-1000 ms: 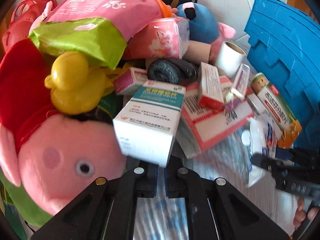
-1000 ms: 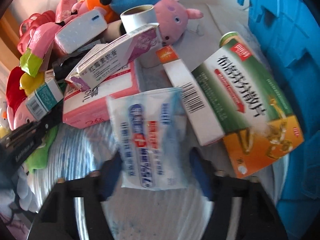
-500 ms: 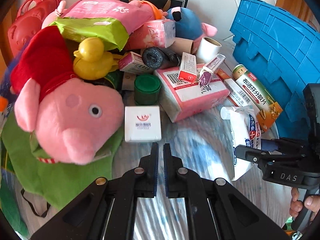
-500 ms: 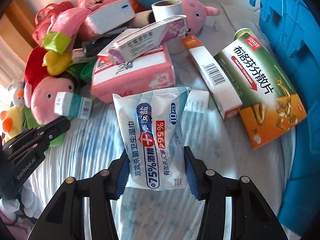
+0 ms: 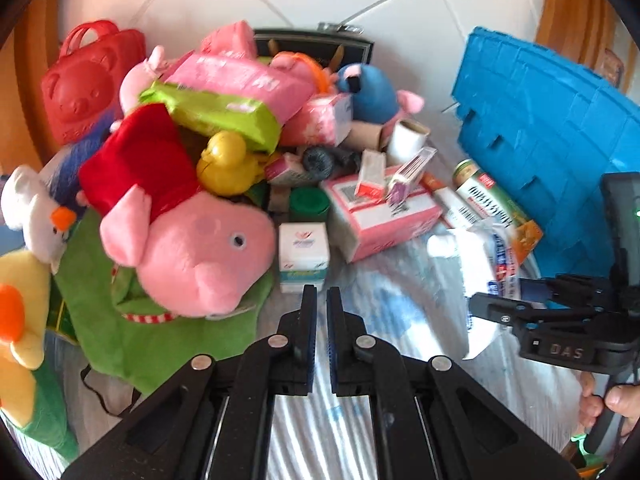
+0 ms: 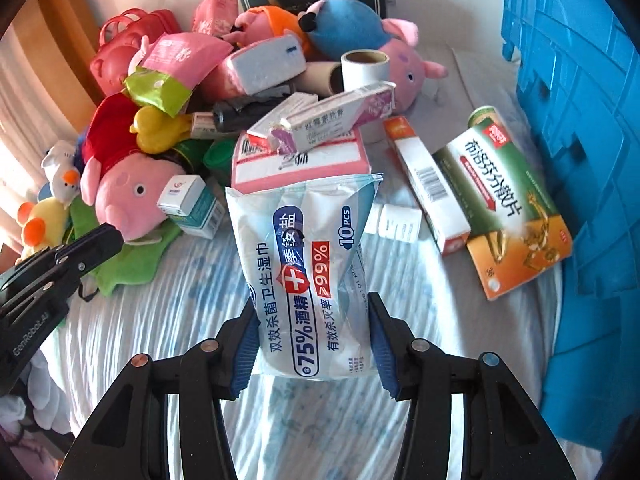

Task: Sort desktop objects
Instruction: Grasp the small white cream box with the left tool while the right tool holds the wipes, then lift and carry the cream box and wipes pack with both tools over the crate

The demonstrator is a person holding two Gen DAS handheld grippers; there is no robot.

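Note:
My right gripper (image 6: pixel 312 336) is shut on a white and blue wet wipes pack (image 6: pixel 308 264) and holds it above the striped cloth. The pack also shows in the left wrist view (image 5: pixel 486 276) in the right gripper (image 5: pixel 496 312). My left gripper (image 5: pixel 321 300) is shut and empty, just short of a small white and teal box (image 5: pixel 303 250) that lies beside the pink pig plush (image 5: pixel 200 248). The left gripper shows at the left edge of the right wrist view (image 6: pixel 100 240).
A pile of plush toys, tissue packs and medicine boxes fills the back, with a yellow duck (image 5: pixel 226 164), a pink box (image 6: pixel 300 160), a green and orange box (image 6: pixel 504 200) and a red bag (image 5: pixel 86 84). A blue crate (image 6: pixel 580 160) stands at right.
My left gripper has let go of the white and teal box and pulled back from the pile. My right gripper has lifted the wipes pack and drawn back.

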